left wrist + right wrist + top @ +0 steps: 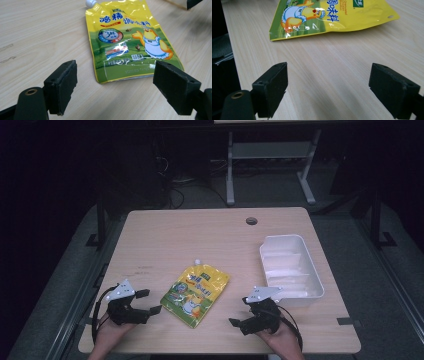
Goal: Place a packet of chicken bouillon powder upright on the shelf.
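A: Far left, near the front edge of the counter (pixel 150 230)?

B: Left gripper (pixel 149 301), held in a hand coming up from the bottom edge. Fingers (pixel 61 86) spread wide, nothing between them, aimed rightward at the pouch. Black cable looping back from it toward the hand.

A: And just right of that?

B: Yellow and green spouted pouch (pixel 196 293), lying flat on the light wood, roughly centre-front. White cap at the far end, pointing away from the person. Cartoon chick in an apron printed on the front, Chinese lettering above. Seen from the left gripper view, bottom seam (pixel 122 77) close ahead of the open fingers, apart from them.

A: Further right?

B: Right gripper (pixel 239 319), also near the front edge, held in the other hand. Fingers (pixel 270 88) wide apart, empty, bare wood between them. Pouch (pixel 329 20) farther ahead in the right gripper view, well clear of the fingers.

A: Anything beyond?

B: White rectangular plastic tray (pixel 316 280), toward the right side of the counter, just behind the right gripper. Small round cable hole (pixel 251 221) near the back edge.
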`<state>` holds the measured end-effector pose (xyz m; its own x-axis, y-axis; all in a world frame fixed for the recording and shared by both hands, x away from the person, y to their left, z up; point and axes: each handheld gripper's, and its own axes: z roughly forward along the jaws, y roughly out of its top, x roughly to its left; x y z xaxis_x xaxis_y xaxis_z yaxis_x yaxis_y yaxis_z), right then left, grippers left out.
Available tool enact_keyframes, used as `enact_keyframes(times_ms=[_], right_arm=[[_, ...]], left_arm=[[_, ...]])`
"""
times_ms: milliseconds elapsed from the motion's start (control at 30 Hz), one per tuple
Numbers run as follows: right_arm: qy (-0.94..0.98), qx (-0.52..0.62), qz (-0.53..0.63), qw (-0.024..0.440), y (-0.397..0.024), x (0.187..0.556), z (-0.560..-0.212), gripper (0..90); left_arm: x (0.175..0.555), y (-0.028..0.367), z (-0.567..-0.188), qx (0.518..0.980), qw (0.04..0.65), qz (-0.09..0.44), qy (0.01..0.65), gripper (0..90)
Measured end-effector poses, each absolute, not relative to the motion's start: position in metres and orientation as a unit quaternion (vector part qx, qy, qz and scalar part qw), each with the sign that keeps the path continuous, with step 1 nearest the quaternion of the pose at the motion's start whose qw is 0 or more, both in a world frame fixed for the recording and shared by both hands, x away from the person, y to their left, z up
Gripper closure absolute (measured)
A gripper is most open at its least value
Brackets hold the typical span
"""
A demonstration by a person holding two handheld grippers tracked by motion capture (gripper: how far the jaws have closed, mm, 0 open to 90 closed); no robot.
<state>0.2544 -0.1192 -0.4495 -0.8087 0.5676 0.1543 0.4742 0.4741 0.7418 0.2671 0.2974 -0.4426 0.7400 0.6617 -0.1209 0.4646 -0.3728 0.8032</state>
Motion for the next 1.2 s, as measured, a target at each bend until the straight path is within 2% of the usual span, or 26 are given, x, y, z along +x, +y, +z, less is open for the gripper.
enact_keyframes(times_ms=[500,767,1000,1200], right_arm=[[0.857,0.309,0.410,0.047,-0.109,0.256,-0.452,14.3],[0.845,0.329,0.420,0.041,-0.102,0.270,-0.446,14.1],[0.839,0.343,0.421,0.037,-0.098,0.286,-0.439,14.6],[0.831,0.361,0.421,0.043,-0.089,0.309,-0.426,19.6]], left_arm=[[0.274,0.278,-0.442,0.828,0.442,0.094,0.332,27.2],[0.281,0.266,-0.440,0.828,0.437,0.106,0.335,35.1],[0.284,0.260,-0.442,0.832,0.431,0.101,0.335,45.7],[0.288,0.259,-0.444,0.836,0.427,0.088,0.333,54.1]])
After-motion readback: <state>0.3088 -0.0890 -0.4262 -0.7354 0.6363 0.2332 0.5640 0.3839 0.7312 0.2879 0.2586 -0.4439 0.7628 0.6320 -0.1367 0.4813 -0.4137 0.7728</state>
